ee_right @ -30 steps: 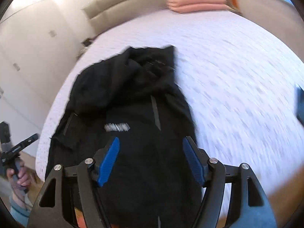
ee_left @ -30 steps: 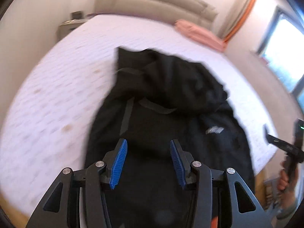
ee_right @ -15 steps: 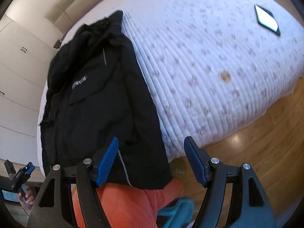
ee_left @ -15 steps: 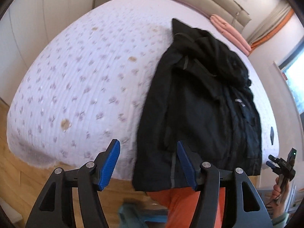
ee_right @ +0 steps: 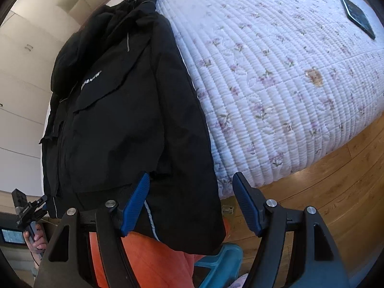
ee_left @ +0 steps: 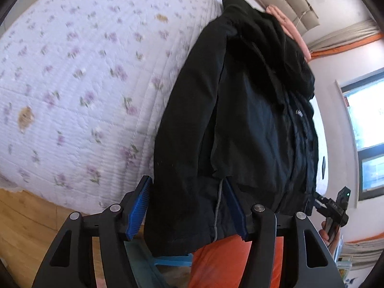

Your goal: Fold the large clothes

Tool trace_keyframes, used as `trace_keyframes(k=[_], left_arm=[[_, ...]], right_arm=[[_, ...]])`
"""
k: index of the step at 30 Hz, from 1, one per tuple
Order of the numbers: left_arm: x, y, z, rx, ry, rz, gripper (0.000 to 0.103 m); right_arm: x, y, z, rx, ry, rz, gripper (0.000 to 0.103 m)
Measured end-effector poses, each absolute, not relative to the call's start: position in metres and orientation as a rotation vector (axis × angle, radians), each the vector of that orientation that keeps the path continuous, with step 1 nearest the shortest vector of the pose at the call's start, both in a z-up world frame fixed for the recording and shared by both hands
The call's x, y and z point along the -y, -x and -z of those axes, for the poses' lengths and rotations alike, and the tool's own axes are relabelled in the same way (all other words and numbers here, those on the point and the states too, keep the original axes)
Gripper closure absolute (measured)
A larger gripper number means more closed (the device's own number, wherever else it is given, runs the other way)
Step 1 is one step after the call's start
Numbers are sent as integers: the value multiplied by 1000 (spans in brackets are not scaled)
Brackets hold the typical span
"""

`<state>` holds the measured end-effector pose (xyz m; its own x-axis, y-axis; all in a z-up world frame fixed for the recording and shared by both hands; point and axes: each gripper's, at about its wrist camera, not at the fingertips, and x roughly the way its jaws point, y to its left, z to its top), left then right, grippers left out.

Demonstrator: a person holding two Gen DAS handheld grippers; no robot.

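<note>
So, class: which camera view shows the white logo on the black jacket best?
The right wrist view: the white logo sits large and unobstructed on the black jacket. In the left wrist view it is only a tiny smudge.

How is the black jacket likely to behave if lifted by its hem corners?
The black jacket will probably sag between the grips: its hem already droops limply over the edge of the bed. Layered panels and a bunched hood suggest some weight. The smooth shell may slide on the quilt.
</note>
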<state>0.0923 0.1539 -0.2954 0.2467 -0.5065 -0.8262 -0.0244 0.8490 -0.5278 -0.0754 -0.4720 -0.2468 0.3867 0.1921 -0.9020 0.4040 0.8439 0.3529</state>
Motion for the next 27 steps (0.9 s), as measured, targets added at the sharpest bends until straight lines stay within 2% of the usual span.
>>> trace_keyframes(k=[15,17,18,19,20,21,22,24,27], left_arm=[[-141,-84,304,-1321,472,369,41],[-139,-83,304,-1315,461,361,41],[-137,-83,303,-1312,458,358,43],[-135,-82,302,-1305,446,359,56],[-133,-80,299,-1300,419,355,64],[-132,-79,297,-1296,394,354,77],[-129,-78,294,-1292,372,350,83],[-126,-74,284,-1264,371,361,91],[-125,-70,268,-1227,394,371,93]], right_arm=[[447,80,273,-1257,-598,60,28],[443,82,274,-1261,-585,54,39],[440,84,272,-1257,-566,53,51],[437,85,271,-1255,-550,47,54],[431,85,268,-1252,-517,55,56],[425,84,264,-1246,-485,65,62],[421,84,261,-1244,-455,76,70],[412,83,252,-1241,-398,91,78],[404,83,238,-1224,-357,102,87]])
